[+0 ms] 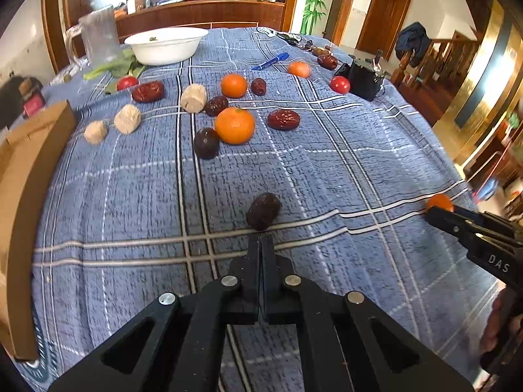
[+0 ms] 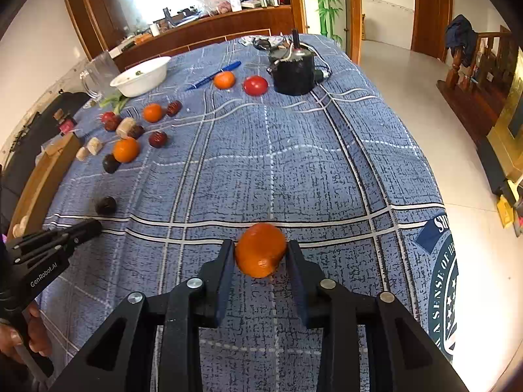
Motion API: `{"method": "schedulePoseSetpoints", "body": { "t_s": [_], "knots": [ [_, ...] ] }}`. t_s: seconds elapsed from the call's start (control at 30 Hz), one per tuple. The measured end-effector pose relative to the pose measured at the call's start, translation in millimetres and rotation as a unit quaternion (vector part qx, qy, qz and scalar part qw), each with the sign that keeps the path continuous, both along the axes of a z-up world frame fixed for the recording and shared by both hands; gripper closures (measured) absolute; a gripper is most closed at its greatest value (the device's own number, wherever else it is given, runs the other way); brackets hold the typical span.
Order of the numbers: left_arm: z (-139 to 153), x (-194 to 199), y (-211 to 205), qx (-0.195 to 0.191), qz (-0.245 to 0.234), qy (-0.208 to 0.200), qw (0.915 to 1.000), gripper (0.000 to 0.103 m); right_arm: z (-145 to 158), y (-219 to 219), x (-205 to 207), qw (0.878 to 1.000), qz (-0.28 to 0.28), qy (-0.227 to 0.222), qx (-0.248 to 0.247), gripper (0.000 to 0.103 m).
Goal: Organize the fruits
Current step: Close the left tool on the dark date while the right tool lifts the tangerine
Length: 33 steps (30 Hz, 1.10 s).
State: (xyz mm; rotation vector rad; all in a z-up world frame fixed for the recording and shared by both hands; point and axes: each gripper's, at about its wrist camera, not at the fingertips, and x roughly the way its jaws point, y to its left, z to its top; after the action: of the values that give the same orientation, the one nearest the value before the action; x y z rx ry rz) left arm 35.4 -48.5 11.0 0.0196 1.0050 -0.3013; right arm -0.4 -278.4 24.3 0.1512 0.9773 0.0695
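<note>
The right tool (image 2: 260,250) gripped a small orange (image 2: 260,250) low over the counter (image 2: 294,170); judged the pick-up step, lifting came next. The left tool (image 1: 261,240) was closed and empty, a dark date (image 1: 263,210) just beyond at twelve o'clock, long axis toward one o'clock. More fruit lay farther at eleven.

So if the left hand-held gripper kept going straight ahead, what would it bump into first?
Probably the dark date lying just past the tips of the left hand-held gripper, which is shut with nothing in it. Since it tilts down, it might hit the blue checked tablecloth first; depth is hard to judge.
</note>
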Motion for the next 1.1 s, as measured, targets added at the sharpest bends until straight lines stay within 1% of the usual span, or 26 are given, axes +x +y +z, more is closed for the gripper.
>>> {"method": "schedulePoseSetpoints", "body": {
  "t_s": [0.07, 0.1, 0.2, 0.27, 0.33, 0.37, 0.47, 0.53, 0.57, 0.6, 0.63, 0.67, 0.73, 0.8, 0.97, 1.1],
  "knots": [
    [0.0, -1.6, 1.5, -0.006, 0.002, 0.012, 0.9999, 0.102, 3.1, 0.7, -1.8, 1.000, 0.004, -0.005, -0.001, 0.069],
    [0.4, -2.0, 2.1, -0.015, 0.001, 0.019, 0.9997, 0.102, 4.6, 1.1, -3.0, 1.000, 0.004, -0.008, -0.006, 0.069],
    [6.8, -2.0, 1.2, -0.022, 0.003, 0.013, 0.9997, 0.101, 5.7, -1.9, -4.4, 1.000, 0.001, -0.007, 0.000, 0.069],
    [9.4, 0.5, -1.0, -0.031, -0.005, 0.011, 0.9994, 0.092, 4.8, -2.5, -4.0, 1.000, 0.001, -0.005, 0.004, 0.069],
    [8.5, 5.5, -4.8, -0.022, -0.009, 0.011, 0.9997, 0.066, 3.9, -3.7, -4.6, 1.000, -0.004, -0.005, 0.010, 0.069],
    [7.1, 8.5, -7.1, -0.014, -0.007, 0.010, 0.9998, 0.064, 3.4, -4.4, -4.5, 1.000, -0.007, -0.004, 0.012, 0.069],
    [2.5, 16.9, -13.2, -0.008, -0.016, 0.010, 0.9998, 0.064, 1.9, -4.5, -1.9, 1.000, -0.010, 0.002, 0.019, 0.069],
    [-0.9, 21.9, -15.8, -0.001, -0.016, 0.008, 0.9998, 0.064, -0.1, -1.6, 0.5, 1.000, -0.008, 0.008, 0.015, 0.065],
    [-1.2, 22.2, -16.5, -0.001, -0.020, 0.005, 0.9998, 0.065, -1.1, -0.3, 1.2, 1.000, -0.008, 0.010, 0.014, 0.065],
    [-1.6, 22.8, -17.1, 0.003, -0.023, 0.002, 0.9997, 0.072, -2.2, 1.1, 2.1, 1.000, -0.008, 0.011, 0.013, 0.065],
    [-2.0, 23.7, -17.5, 0.011, -0.024, -0.001, 0.9997, 0.081, -3.0, 2.4, 3.1, 1.000, -0.010, 0.010, 0.011, 0.065],
    [-2.3, 24.9, -17.1, 0.017, -0.024, -0.006, 0.9995, 0.086, -3.8, 3.6, 4.1, 1.000, -0.010, 0.010, 0.010, 0.065],
    [-3.1, 26.1, -13.3, 0.006, -0.027, -0.006, 0.9996, 0.086, -5.5, 7.9, 6.0, 1.000, -0.007, 0.011, 0.005, 0.065],
    [-3.6, 24.2, -11.2, 0.005, -0.030, -0.008, 0.9995, 0.086, -5.5, 12.4, 4.9, 1.000, -0.001, 0.004, -0.009, 0.067],
    [1.0, 16.0, -0.4, -0.026, -0.037, 0.005, 0.9990, 0.086, -2.8, 11.6, 0.7, 1.000, -0.013, 0.007, 0.005, 0.069],
    [8.2, 5.8, 16.4, -0.055, -0.036, 0.013, 0.9978, 0.086, 10.5, 16.5, -9.4, 1.000, -0.018, -0.007, 0.004, 0.069]
  ]
}}
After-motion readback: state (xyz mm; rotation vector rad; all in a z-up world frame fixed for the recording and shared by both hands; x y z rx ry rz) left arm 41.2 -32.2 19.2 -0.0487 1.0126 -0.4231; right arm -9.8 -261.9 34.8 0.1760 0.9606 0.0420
